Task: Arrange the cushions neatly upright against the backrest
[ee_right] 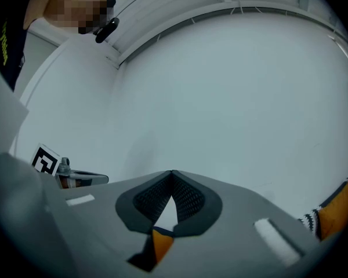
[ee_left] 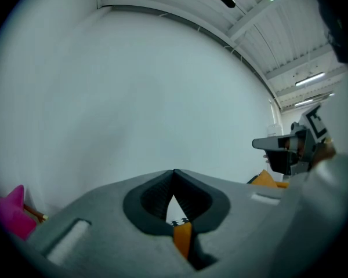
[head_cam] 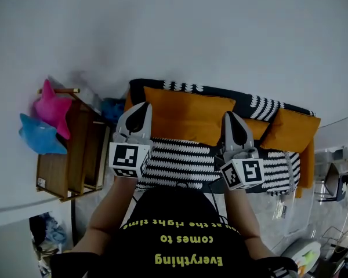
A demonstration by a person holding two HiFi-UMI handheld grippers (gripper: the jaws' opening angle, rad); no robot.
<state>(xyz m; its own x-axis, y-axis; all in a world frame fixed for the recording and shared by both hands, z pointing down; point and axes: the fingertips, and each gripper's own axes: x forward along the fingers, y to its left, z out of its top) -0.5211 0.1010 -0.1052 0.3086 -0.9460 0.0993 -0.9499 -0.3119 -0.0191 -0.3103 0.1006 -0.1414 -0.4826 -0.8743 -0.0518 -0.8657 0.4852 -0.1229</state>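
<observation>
A sofa [head_cam: 180,167] with a black-and-white patterned cover stands against the white wall. A large orange cushion [head_cam: 185,117] leans upright on its backrest, and a smaller orange cushion [head_cam: 291,131] stands at the right end. My left gripper [head_cam: 142,106] and right gripper [head_cam: 229,116] hover side by side in front of the large cushion, both shut and empty. In the left gripper view the tips [ee_left: 174,171] meet, with a sliver of orange cushion [ee_left: 182,239] showing below them. The right gripper view shows the same: closed tips [ee_right: 172,172] over an orange sliver [ee_right: 160,242].
A wooden side table [head_cam: 75,155] stands left of the sofa, with a pink star plush [head_cam: 53,109] and a blue star plush [head_cam: 39,135] beside it. White furniture and a wire rack [head_cam: 336,172] crowd the right edge.
</observation>
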